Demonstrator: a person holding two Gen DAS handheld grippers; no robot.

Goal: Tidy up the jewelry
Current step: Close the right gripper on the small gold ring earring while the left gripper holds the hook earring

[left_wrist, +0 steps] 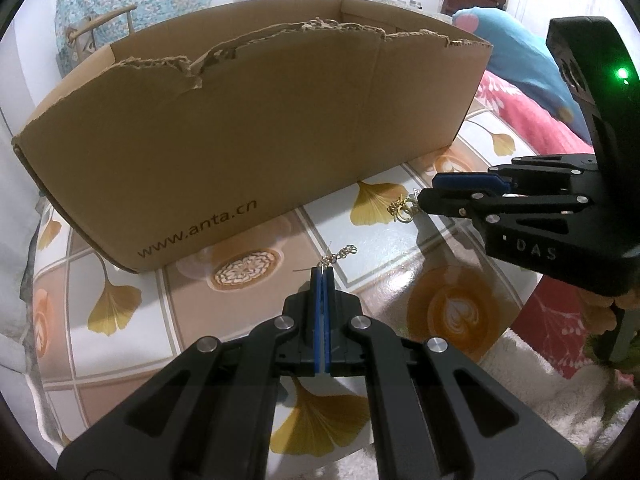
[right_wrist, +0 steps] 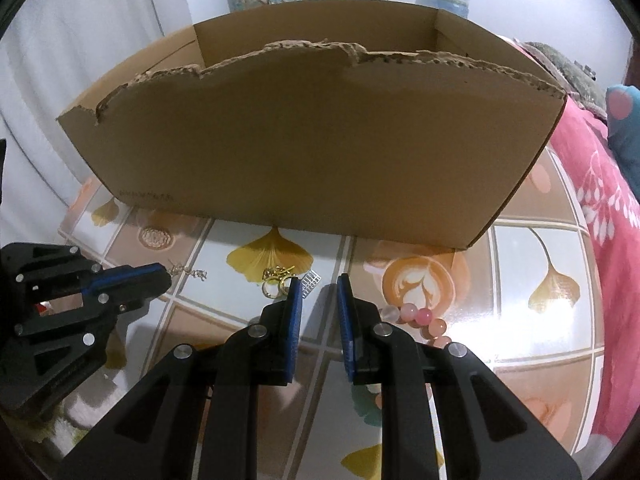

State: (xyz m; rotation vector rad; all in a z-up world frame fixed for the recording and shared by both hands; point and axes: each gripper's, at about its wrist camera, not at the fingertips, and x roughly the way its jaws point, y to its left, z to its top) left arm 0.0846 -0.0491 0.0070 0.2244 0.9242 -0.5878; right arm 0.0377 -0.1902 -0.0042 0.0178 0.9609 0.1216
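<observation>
My left gripper (left_wrist: 322,271) is shut, and a small silvery chain piece (left_wrist: 342,254) with thin wire ends sticks out from its tips, just above the table. From the right wrist view the same gripper (right_wrist: 167,276) enters at the left with the chain piece (right_wrist: 190,273) at its tip. My right gripper (right_wrist: 319,285) stands open a narrow gap with nothing between the pads. A cluster of gold rings (right_wrist: 276,278) lies just left of its left finger; in the left wrist view the gold rings (left_wrist: 402,208) sit at the tip of the right gripper (left_wrist: 426,196). A pink bead bracelet (right_wrist: 422,317) lies to the right.
A large open cardboard box (left_wrist: 240,140) with a torn front rim stands right behind the jewelry on the patterned tablecloth (right_wrist: 520,320). A small silvery grid-shaped piece (right_wrist: 310,280) lies near the gold rings. Pink bedding (right_wrist: 612,208) borders the table's right side.
</observation>
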